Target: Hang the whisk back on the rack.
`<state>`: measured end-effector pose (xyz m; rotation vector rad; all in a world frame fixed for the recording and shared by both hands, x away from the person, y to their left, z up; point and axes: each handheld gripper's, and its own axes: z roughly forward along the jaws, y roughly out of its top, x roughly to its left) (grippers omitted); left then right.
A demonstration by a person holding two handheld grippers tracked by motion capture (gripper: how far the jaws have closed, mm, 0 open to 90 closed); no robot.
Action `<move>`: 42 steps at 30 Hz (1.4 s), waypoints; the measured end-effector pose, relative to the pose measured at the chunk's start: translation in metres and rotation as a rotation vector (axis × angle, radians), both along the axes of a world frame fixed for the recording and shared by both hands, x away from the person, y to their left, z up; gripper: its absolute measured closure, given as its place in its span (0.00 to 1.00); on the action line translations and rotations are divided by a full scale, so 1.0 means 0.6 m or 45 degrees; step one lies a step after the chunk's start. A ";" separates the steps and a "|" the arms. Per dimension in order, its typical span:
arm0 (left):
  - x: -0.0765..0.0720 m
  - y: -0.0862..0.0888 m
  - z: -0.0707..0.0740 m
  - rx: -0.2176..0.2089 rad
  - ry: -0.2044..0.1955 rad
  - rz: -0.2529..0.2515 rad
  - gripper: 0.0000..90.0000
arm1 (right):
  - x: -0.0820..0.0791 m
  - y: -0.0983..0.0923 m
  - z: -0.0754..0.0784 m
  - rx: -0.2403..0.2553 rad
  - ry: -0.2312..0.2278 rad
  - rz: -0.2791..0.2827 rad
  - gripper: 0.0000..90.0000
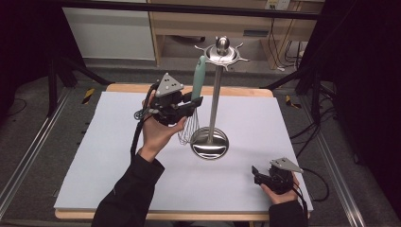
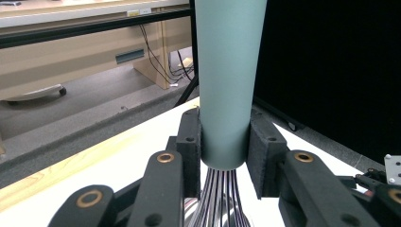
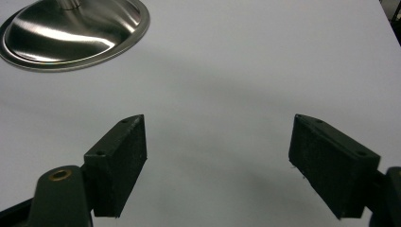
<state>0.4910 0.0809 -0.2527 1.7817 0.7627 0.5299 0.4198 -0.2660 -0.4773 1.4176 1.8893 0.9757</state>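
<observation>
**Whisk held beside the stand**

While the left claw (image 1: pixel 196 103) pinches the whisk (image 1: pixel 197 85) by its teal handle, the whisk hangs upright just left of the stand (image 1: pixel 215 94), its wires near the stand's base. The right claw (image 1: pixel 257 174) rests well apart from the stand, near the tabletop's (image 1: pixel 118 156) front edge, its jaws spread with nothing between them.

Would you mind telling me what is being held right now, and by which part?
The left gripper clamps the whisk at the lower end of its teal handle, just above the wires. The right gripper is open and empty.

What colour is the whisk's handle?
Pale teal-green whisk handle, clearest in the left gripper view.
</observation>
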 end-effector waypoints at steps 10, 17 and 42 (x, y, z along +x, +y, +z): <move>0.008 -0.009 -0.006 -0.007 0.008 -0.004 0.77 | 0.000 0.000 0.000 0.004 0.000 0.002 0.22; 0.012 -0.014 -0.010 -0.015 0.001 -0.004 0.77 | 0.000 0.000 0.000 0.000 0.002 0.001 0.22; 0.026 -0.024 -0.023 -0.017 -0.068 0.019 0.76 | 0.000 0.001 0.000 0.004 0.007 0.007 0.22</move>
